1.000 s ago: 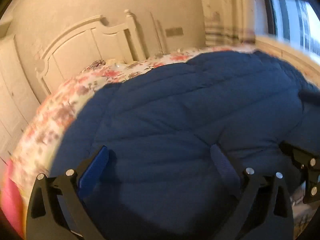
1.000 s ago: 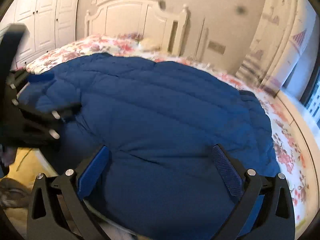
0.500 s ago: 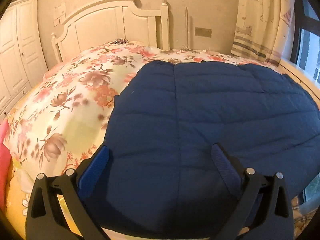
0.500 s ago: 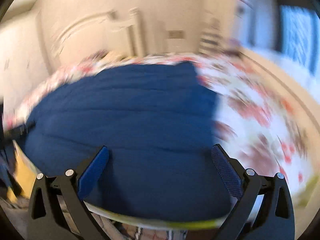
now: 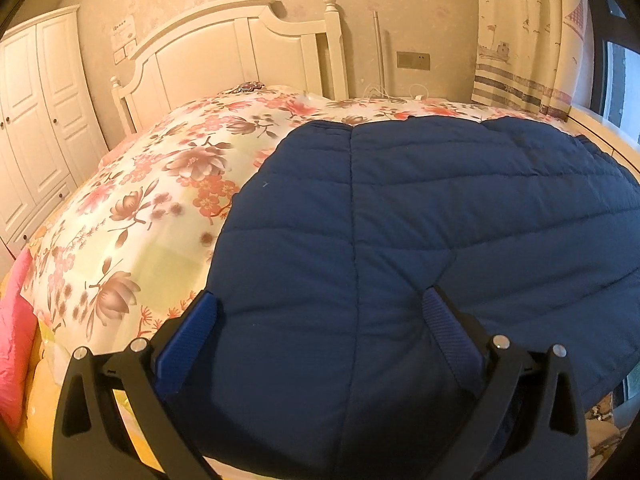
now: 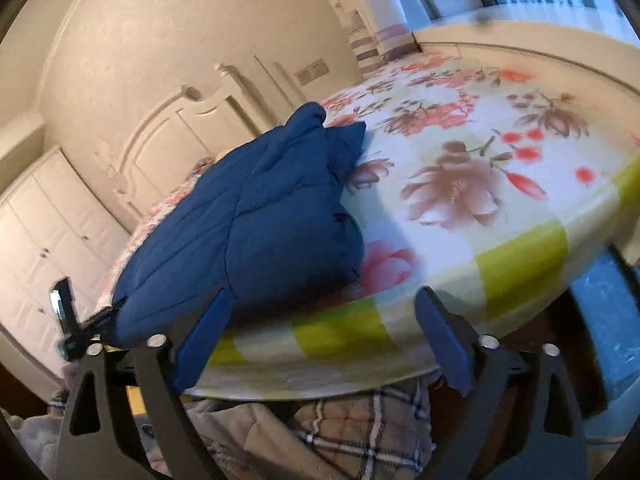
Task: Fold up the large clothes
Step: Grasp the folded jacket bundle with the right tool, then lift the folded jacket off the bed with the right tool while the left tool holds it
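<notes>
A dark blue quilted jacket (image 5: 400, 220) lies spread over the right half of a floral bedspread (image 5: 140, 208). My left gripper (image 5: 318, 298) hovers open over the jacket's near edge; the cloth lies under and between its blue fingers (image 5: 188, 332) and is not pinched. In the right wrist view the jacket (image 6: 248, 216) sits at the left, bunched and seen end-on. My right gripper (image 6: 323, 296) is at the bed's near edge, jaws wide and closing slightly, with only the bedspread (image 6: 480, 160) beyond them. Its left finger (image 6: 200, 344) lies close to the jacket's corner.
A white headboard (image 5: 240, 48) and a wardrobe (image 5: 36, 120) stand behind the bed. A curtain (image 5: 520, 40) and window are at the right. Pink bedding (image 5: 12, 320) hangs at the near left. Plaid fabric (image 6: 360, 432) lies below the bed's edge.
The right wrist view has rolled and swung right, so the jacket now sits at its left with bare bedspread ahead. The left view shifted left and steadied over the jacket's left part.
</notes>
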`<act>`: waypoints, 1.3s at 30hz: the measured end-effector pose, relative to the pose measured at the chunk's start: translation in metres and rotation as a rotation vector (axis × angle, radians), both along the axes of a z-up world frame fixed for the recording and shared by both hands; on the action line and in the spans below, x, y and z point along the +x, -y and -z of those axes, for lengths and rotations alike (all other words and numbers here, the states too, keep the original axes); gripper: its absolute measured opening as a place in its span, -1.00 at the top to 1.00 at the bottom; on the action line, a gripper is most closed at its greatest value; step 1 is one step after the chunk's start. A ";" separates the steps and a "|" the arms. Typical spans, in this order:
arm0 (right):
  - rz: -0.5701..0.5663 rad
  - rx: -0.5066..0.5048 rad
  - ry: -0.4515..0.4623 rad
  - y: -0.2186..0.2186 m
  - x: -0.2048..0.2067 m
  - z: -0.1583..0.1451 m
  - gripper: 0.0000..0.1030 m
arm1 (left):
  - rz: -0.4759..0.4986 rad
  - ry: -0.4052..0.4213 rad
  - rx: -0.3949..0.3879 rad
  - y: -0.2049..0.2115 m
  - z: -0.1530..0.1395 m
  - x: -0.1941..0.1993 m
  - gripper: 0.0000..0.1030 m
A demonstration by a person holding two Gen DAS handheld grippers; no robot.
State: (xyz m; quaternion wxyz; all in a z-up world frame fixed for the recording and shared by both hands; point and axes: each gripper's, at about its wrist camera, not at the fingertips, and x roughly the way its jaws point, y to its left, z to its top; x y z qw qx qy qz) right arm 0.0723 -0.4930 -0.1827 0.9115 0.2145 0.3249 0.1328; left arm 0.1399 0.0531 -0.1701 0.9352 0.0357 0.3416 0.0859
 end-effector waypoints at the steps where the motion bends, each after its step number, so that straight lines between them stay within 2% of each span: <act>1: -0.024 0.021 -0.004 -0.004 0.004 -0.001 -0.79 | 0.000 0.002 -0.001 0.000 0.000 0.000 -0.96; 5: -0.029 0.015 -0.016 -0.023 0.014 -0.007 -0.75 | 0.001 0.003 0.001 0.000 0.000 0.000 -0.96; 10: -0.044 -0.006 -0.030 -0.040 0.021 -0.004 -0.84 | 0.000 0.014 -0.001 0.001 0.000 -0.001 -0.96; 15: -0.078 0.051 -0.066 -0.060 0.053 -0.006 -0.90 | -0.002 0.018 -0.001 0.001 0.001 -0.001 -0.96; 18: -0.042 0.127 -0.078 -0.061 0.082 -0.007 -0.91 | 0.004 0.018 0.001 0.002 0.002 -0.001 -0.96; 19: -0.017 0.149 -0.076 -0.061 0.088 -0.008 -0.87 | 0.008 0.016 0.003 0.002 0.002 -0.001 -0.96; 20: 0.016 0.187 -0.064 -0.058 0.090 -0.008 -0.75 | 0.013 0.013 0.005 0.002 0.001 0.000 -0.96; 21: 0.074 0.224 -0.036 -0.052 0.089 -0.006 -0.34 | 0.018 0.003 0.001 0.001 0.000 0.001 -0.96; 22: 0.084 0.231 -0.009 -0.050 0.087 -0.006 -0.06 | 0.015 -0.007 -0.007 -0.001 -0.003 0.001 -0.96; 25: 0.088 0.146 0.084 -0.056 0.069 -0.015 0.23 | 0.042 -0.028 -0.025 0.006 -0.024 0.004 -0.93; 29: 0.076 0.036 0.181 -0.069 0.042 -0.030 0.26 | 0.122 0.013 -0.016 0.037 -0.061 0.028 -0.95; 31: 0.068 0.000 0.212 -0.072 0.033 -0.035 0.26 | 0.157 -0.015 -0.019 0.059 -0.071 0.066 -0.95; 33: 0.060 -0.034 0.234 -0.075 0.027 -0.040 0.26 | 0.129 -0.072 0.034 0.081 -0.065 0.108 -0.95; 35: 0.054 -0.062 0.244 -0.073 0.025 -0.046 0.26 | 0.153 -0.157 0.015 0.098 -0.054 0.138 -0.92; 37: 0.044 -0.089 0.254 -0.076 0.024 -0.052 0.26 | 0.183 -0.174 -0.014 0.111 -0.051 0.139 -0.89; 38: 0.043 -0.100 0.256 -0.078 0.026 -0.055 0.26 | 0.200 -0.163 -0.002 0.117 -0.050 0.134 -0.91; 39: 0.040 -0.106 0.257 -0.079 0.026 -0.056 0.26 | 0.212 -0.158 0.052 0.127 -0.043 0.124 -0.91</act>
